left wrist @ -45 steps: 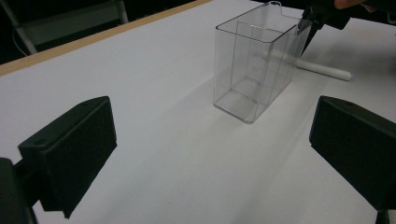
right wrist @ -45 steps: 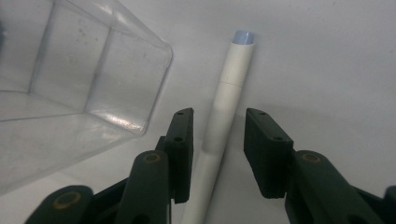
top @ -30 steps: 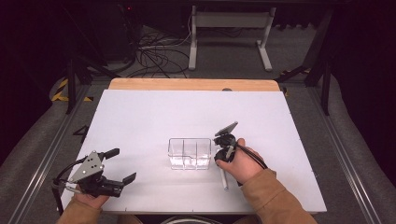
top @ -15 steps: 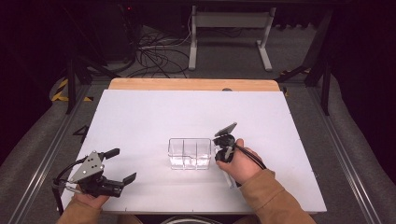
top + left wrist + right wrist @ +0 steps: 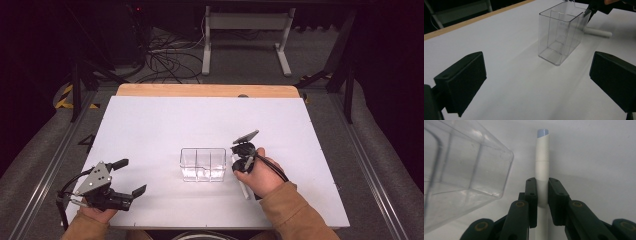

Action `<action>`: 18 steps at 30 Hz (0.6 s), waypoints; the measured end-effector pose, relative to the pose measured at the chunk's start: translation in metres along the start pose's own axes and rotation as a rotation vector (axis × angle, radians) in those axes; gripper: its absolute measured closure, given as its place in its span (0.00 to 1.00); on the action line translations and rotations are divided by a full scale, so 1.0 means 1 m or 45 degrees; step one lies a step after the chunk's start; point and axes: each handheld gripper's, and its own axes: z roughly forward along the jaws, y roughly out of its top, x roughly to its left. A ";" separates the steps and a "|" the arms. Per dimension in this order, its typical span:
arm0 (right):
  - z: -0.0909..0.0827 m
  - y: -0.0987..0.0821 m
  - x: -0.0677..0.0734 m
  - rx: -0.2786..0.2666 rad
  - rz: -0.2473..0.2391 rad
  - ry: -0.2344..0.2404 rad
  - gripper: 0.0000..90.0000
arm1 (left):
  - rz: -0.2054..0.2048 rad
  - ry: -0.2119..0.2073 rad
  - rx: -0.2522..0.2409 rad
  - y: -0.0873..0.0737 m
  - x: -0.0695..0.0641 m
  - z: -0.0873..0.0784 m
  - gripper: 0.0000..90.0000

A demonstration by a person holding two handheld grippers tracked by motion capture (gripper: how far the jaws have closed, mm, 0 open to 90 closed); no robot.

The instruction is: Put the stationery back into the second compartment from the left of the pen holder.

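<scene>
Since a second ago almost nothing is shifting: the right gripper (image 5: 242,156) is staying just right of the clear box (image 5: 203,164), with the person's right hand (image 5: 261,176) edging only slightly, and the left gripper (image 5: 121,176) is keeping its place at the near left of the table (image 5: 200,120).

In the right gripper view, the right gripper (image 5: 542,192) is pinching a white marker (image 5: 542,167), its fingers (image 5: 532,195) pressing on the barrel from both sides. The marker is pointing away along the fingers, its pale blue tip lying over the white tabletop just beside the box's corner (image 5: 466,170). From the high view the marker (image 5: 242,186) is showing as a pale stick running toward the near edge past the hand.

The clear box is standing upright near the middle of the table, toward the near side, divided into compartments and holding nothing visible.

The left gripper (image 5: 536,82) is resting well apart from the box (image 5: 561,35), its fingers (image 5: 461,80) spreading wide with nothing between them. In the left gripper view, the marker (image 5: 596,32) is lying just beyond the box.
</scene>
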 end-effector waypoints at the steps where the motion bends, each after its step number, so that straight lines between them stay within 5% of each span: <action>1: -0.003 0.000 -0.001 -0.023 0.005 0.010 0.88 | 0.003 -0.001 -0.002 0.000 0.000 0.000 0.02; 9: -0.028 -0.004 -0.009 -0.183 -0.008 0.073 0.88 | 0.003 0.003 -0.004 0.000 0.000 0.000 0.02; 18: -0.042 -0.007 -0.011 -0.275 -0.022 0.095 0.88 | 0.004 0.005 -0.007 0.001 -0.001 -0.001 0.02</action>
